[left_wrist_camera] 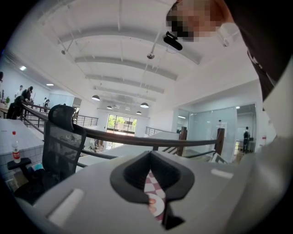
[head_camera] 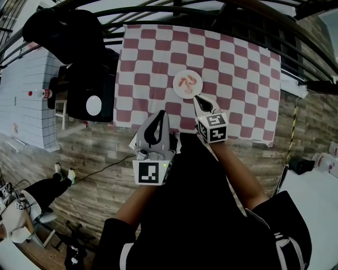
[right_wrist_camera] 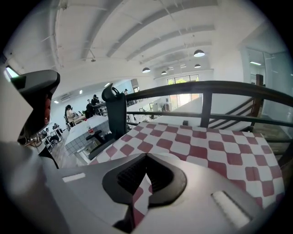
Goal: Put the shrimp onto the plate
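A white plate [head_camera: 187,84] lies on the table's red-and-white checkered cloth [head_camera: 237,79], with pink shrimp [head_camera: 188,83] on it. My right gripper [head_camera: 196,98] hovers just short of the plate's near edge, shut with nothing between its fingers; in the right gripper view its jaws [right_wrist_camera: 146,158] meet over the cloth [right_wrist_camera: 206,151]. My left gripper [head_camera: 159,115] is held lower left of the plate, near the table's front edge, also shut and empty. Through the slit of the left gripper [left_wrist_camera: 150,155] a sliver of the plate [left_wrist_camera: 155,206] shows.
A black office chair [head_camera: 87,79] stands against the table's left side. A dark railing [head_camera: 211,13] curves behind the table. Wood floor [head_camera: 79,158] lies in front. A white tiled counter [head_camera: 26,89] with a bottle [head_camera: 46,94] is at the left.
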{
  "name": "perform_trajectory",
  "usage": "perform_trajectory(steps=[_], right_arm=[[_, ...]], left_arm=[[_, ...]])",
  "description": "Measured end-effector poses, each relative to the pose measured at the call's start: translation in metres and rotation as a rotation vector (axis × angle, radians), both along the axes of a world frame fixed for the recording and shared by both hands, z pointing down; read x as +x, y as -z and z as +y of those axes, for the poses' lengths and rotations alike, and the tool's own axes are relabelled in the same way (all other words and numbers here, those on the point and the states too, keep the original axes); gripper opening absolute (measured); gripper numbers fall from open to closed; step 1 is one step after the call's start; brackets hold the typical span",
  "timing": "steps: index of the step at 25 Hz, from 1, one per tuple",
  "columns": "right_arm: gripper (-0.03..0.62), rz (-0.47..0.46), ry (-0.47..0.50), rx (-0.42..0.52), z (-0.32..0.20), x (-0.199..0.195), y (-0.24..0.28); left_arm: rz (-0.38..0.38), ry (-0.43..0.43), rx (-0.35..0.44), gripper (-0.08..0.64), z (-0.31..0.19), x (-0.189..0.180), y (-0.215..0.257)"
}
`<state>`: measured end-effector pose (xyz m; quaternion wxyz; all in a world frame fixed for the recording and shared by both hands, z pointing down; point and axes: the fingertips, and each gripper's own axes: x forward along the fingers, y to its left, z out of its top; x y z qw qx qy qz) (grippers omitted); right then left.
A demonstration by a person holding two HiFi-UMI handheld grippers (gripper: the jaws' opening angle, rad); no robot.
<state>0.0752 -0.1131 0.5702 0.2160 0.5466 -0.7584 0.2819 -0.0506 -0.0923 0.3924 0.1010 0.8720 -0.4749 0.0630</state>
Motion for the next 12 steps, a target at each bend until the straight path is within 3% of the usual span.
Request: perform_trajectory(steps=[5,12], right_arm=[[-0.001,0.009,-0.028,0.094,0.003,0.006,0.051],[-0.002,0.010,-0.051,0.305,0.012,0.006,0.132]], left_arm=[[0.062,-0.052,0.058,0.008,-0.001,0.015,0.014],[0.106,-0.087,0.045,0.008,-0.004,0.030,0.019]])
